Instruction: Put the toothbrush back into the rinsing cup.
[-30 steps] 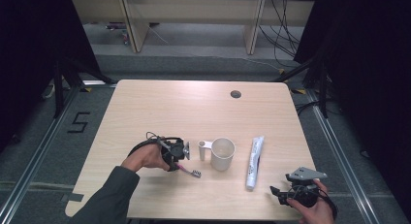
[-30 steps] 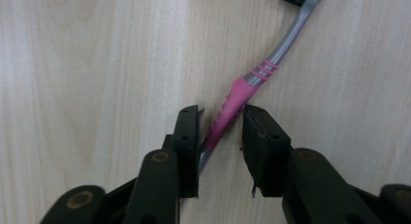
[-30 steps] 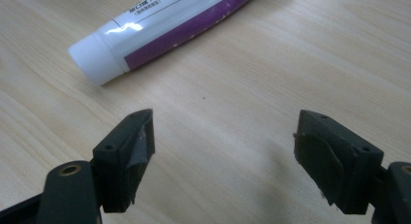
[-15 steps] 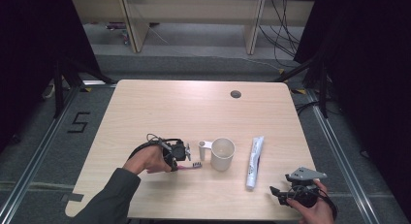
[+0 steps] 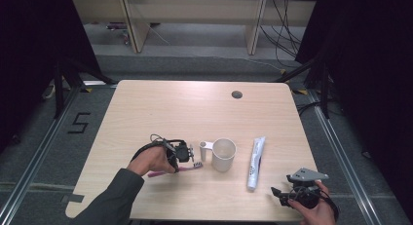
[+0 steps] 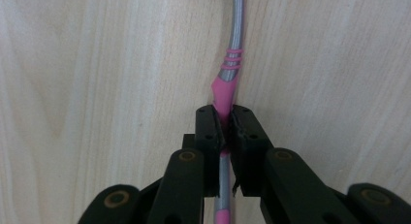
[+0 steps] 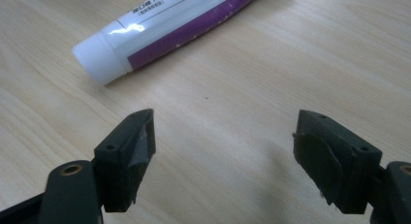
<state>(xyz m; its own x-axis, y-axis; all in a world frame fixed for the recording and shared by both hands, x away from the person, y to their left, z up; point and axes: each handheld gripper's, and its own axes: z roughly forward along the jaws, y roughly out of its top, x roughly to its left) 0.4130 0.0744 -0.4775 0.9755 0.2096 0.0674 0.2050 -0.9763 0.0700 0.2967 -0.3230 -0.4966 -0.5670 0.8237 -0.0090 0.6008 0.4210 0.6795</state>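
Note:
A pink and grey toothbrush lies low over the wooden table, its head pointing toward a white mug. My left gripper is shut on the toothbrush, both jaws pinching its pink handle section. The mug stands upright just right of the brush head, handle to the left. A white and purple toothpaste tube lies right of the mug, cap toward me. My right gripper hovers open near the table's front right edge, with the tube's white cap ahead of its left jaw.
A round cable hole sits in the table's far side. Shelving legs and cables stand on the floor beyond the table. Dark curtains flank both sides.
My left gripper has lifted slightly and shifted right with the toothbrush, bringing the brush head closer to the mug. The right gripper stays put.

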